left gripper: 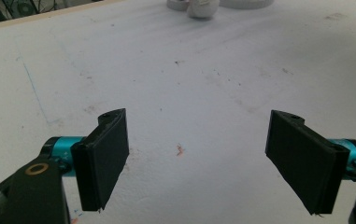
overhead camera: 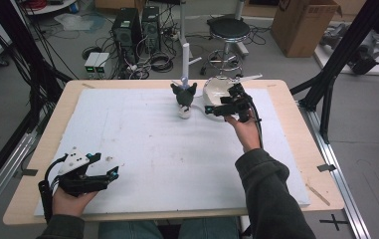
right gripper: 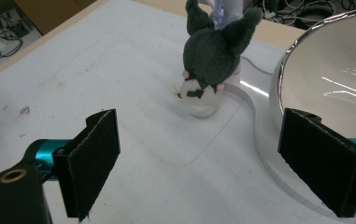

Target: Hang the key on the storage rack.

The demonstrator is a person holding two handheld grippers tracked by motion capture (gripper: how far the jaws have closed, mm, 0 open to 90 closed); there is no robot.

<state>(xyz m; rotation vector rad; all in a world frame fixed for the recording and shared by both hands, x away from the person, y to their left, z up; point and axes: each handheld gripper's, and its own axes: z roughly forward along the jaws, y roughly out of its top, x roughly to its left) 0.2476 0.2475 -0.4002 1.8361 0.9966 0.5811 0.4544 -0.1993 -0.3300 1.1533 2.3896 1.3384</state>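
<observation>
A small dark grey plush toy (overhead camera: 184, 95) with pointed ears and a white face stands at the far middle of the white mat; in the right gripper view the plush toy (right gripper: 211, 60) sits just ahead of the jaws. Beside it stands a shiny white bowl (overhead camera: 218, 89), whose wall (right gripper: 334, 79) is at the right. My right gripper (overhead camera: 217, 110) is open, a short way in front of the toy and bowl, holding nothing. My left gripper (overhead camera: 108, 167) rests open near the front left of the mat, its pads (left gripper: 105, 154) wide apart over bare mat.
A white post (overhead camera: 186, 62) rises behind the toy at the table's far edge. The white mat (overhead camera: 142, 149) covers most of the wooden table (overhead camera: 296, 114). Computers, a stool and a cardboard box stand on the floor beyond.
</observation>
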